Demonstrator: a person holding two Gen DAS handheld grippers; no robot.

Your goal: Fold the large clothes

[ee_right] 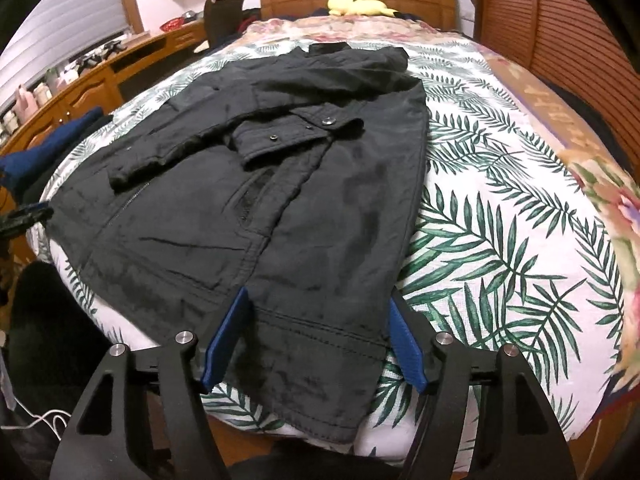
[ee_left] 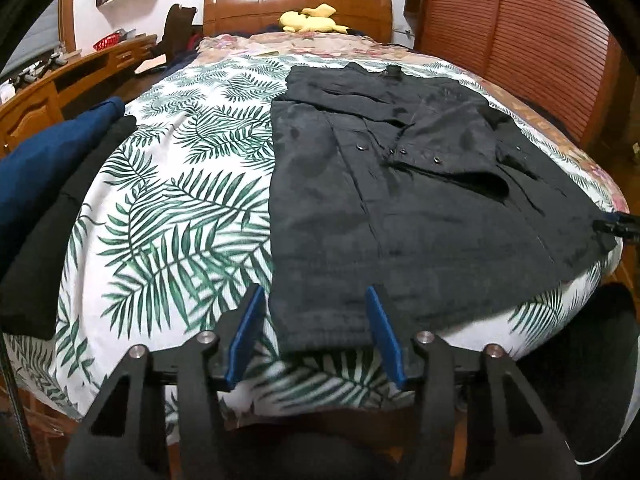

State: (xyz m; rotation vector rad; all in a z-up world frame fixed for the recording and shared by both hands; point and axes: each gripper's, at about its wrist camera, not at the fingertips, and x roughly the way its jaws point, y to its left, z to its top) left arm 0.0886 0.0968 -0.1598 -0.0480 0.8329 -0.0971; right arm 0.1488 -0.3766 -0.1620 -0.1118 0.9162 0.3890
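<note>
Over the bed's point(ee_left: 180, 184) near edge, both the left gripper point(ee_left: 316, 336) and right gripper point(ee_right: 320, 340) stood open astride the black jacket's point(ee_left: 380, 200) hem, apparently poised to pinch it and fold it toward the collar.

The bed point(ee_left: 168, 216) wore a white cover printed with green fern leaves, with a flowered blanket point(ee_left: 304, 46) beyond it toward the wooden headboard point(ee_left: 296, 4). A black coat point(ee_left: 384, 184) lay spread flat across the cover — sleeves folded in. Near the left edge sat a blue garment point(ee_left: 44, 160) beside another black one point(ee_left: 52, 240), and a yellow plush toy point(ee_left: 310, 19) rested by the headboard.
</note>
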